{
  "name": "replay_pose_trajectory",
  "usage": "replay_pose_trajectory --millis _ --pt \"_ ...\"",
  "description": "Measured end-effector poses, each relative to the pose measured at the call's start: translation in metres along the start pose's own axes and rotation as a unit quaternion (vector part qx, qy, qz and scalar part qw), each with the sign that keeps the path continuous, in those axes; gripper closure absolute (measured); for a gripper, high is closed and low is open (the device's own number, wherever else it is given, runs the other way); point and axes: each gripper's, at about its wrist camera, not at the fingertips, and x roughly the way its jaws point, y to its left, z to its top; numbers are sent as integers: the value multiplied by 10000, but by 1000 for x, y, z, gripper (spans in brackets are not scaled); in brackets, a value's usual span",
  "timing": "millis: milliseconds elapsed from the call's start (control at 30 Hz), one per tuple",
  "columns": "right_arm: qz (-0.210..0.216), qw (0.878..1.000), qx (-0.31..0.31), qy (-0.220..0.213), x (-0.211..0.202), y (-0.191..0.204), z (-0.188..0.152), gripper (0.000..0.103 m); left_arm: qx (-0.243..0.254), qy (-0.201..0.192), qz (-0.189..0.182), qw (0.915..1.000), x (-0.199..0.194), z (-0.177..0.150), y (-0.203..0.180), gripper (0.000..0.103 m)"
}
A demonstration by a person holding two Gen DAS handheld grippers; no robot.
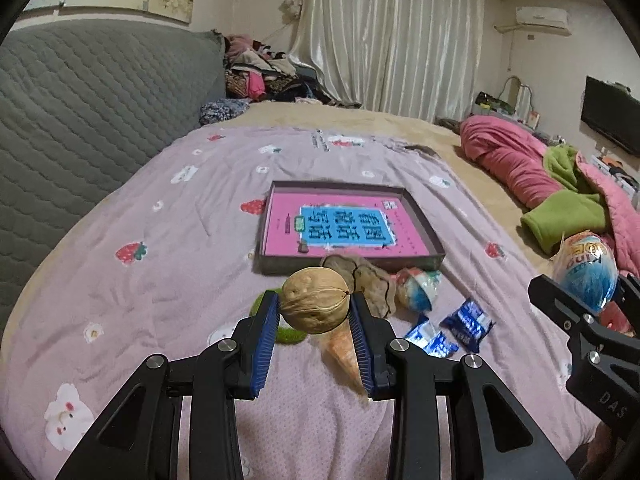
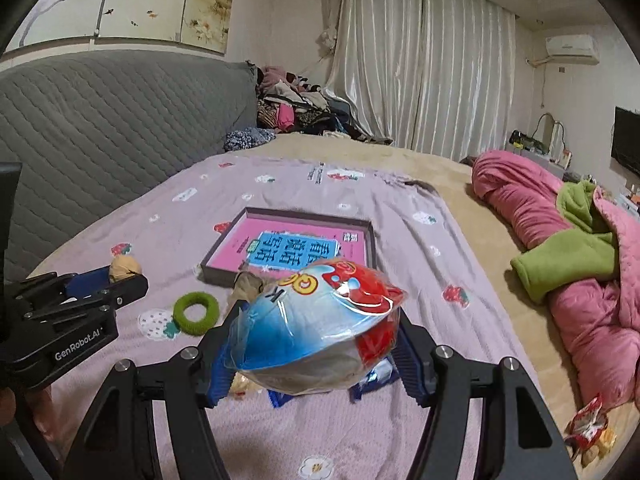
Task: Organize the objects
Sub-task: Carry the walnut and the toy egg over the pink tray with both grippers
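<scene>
Gripping a walnut (image 1: 315, 300), the left gripper (image 1: 315, 320) hovers; the right gripper (image 2: 316, 356) clamps a wrapped egg (image 2: 316, 328). The tray (image 1: 424, 216), mid-frame, looks empty; snacks (image 1: 466, 320) remain.

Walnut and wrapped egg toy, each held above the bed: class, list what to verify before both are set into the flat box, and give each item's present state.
1. Left gripper holds the walnut between both fingers: ok.
2. Right gripper holds the egg toy by its crinkly wrapper: cannot tell how firm.
3. Flat box lies open, its pink floor bare: ok.
4. Way to the box: a brown lump and a second wrapped toy lie at its near wall, so lift over them: not ok.
5. Green ring and blue packets remain on the bed: not ok.
</scene>
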Motion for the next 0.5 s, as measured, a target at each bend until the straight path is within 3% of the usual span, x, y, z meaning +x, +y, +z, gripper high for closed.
replay_pose_trajectory --millis 500 --pt "1 9993 -83 -366 23 -19 64 37 173 -193 115 9996 30 60 -10 67"
